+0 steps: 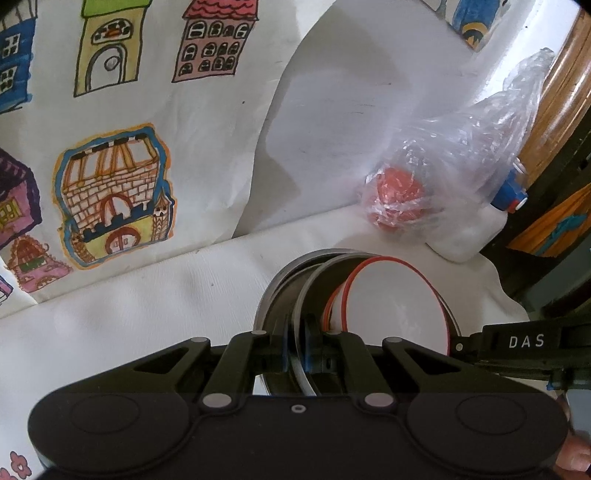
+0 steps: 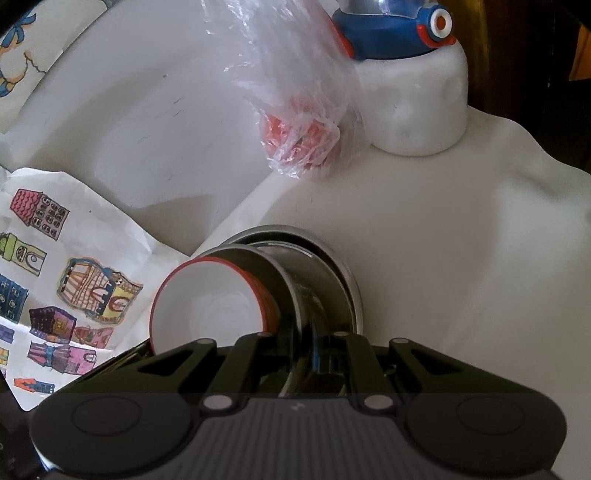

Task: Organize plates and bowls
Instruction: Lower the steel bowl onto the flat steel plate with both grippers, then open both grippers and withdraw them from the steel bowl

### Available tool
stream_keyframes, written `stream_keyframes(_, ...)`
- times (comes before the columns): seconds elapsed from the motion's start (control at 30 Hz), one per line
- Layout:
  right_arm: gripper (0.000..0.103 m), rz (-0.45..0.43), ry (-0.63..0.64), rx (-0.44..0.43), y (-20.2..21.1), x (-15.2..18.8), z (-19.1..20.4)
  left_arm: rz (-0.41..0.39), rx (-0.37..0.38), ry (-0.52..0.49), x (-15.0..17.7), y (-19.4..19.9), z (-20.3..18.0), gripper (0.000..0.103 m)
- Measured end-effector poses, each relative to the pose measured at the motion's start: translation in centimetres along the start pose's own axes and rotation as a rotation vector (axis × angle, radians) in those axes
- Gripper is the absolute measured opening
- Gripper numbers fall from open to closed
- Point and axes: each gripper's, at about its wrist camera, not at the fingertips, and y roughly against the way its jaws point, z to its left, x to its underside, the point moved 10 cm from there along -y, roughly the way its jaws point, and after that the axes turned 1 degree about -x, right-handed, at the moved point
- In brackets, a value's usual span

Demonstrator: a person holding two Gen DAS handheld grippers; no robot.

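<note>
Reading "DAS" in white capitals is possible on a black bar (image 1: pixel 526 341) at the right edge of the left wrist view; no other writing is seen. Left tongs (image 1: pixel 295 356) are pressed nearly together, pinching the thin rim of a shiny steel bowl (image 1: pixel 280 295), blue pads on either side of the rim. A white plate with a thin red rim (image 1: pixel 395 306) is tilted on edge just beside the bowl, on its right.

From the right wrist view, right tongs (image 2: pixel 306 360) are seen narrowed on the rim of a steel bowl (image 2: pixel 317 280), the grip partly hidden by glare. The red-rimmed white plate (image 2: pixel 207 302) leans at the left, touching the bowl. All is over a worktop covered by a white cloth (image 2: pixel 461 258).

Only the left view shows large painted houses on a patterned sheet (image 1: pixel 114 199) and a fingertip (image 1: pixel 572 458) at the lower right corner. Only the right view shows clearly the blue and red cap (image 2: pixel 399 33) on a white container (image 2: pixel 417 110). A crumpled clear plastic bag with something red inside (image 2: pixel 299 122) lies against that container.
</note>
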Motion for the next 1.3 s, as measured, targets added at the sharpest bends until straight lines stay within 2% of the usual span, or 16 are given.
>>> stream_keyframes(1.3, 0.013, -0.024, 0.008, -0.013, -0.7, -0.06, -0.49, -0.018, 0.003, 0.017, -0.57, -1.01, 0.14, 0.008)
